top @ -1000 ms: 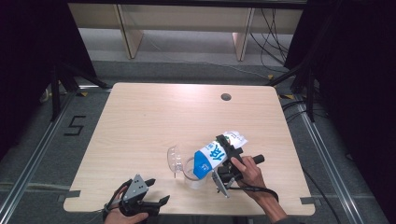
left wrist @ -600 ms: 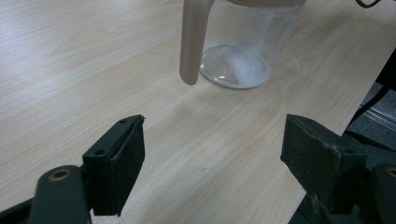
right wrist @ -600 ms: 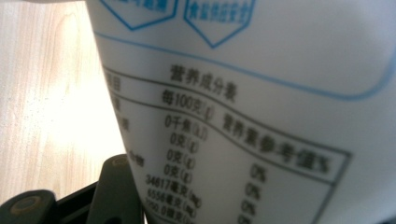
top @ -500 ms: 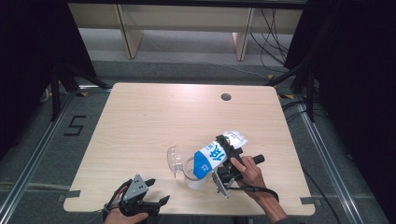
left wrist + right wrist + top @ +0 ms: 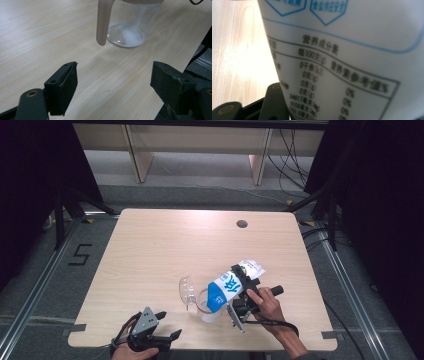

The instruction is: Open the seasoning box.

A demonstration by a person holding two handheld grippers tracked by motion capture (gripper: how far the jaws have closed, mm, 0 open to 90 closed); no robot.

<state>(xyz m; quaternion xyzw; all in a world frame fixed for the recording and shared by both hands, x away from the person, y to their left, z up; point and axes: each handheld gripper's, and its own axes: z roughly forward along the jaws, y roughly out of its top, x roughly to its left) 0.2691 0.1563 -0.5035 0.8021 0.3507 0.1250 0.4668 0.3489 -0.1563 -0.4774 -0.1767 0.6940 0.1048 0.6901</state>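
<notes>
Pouring step: the right gripper [image 5: 239, 292], fingers pinching a blue-and-white salt bag [image 5: 227, 287], holds it tilted, long axis slanting, mouth down over the clear jug [image 5: 196, 296] just beyond the fingertips; white grains lie inside. Next, judged: tip further or right the bag. The left gripper [image 5: 167, 326] rests on the bench [image 5: 165, 245], fingers spread, empty.

Your table [image 5: 150, 250] fills mid-frame | jug [image 5: 196, 296] stands lower centre, on the table | bag [image 5: 231, 285] tilts just right of the jug, its low end over the jug's mouth | your right gripper [image 5: 239, 290] clamps the bag, lower right | your left gripper [image 5: 167, 325] sits lower left at the table's near edge, well apart from the jug | table hole [image 5: 242, 224] upper right, behind the bag
</notes>
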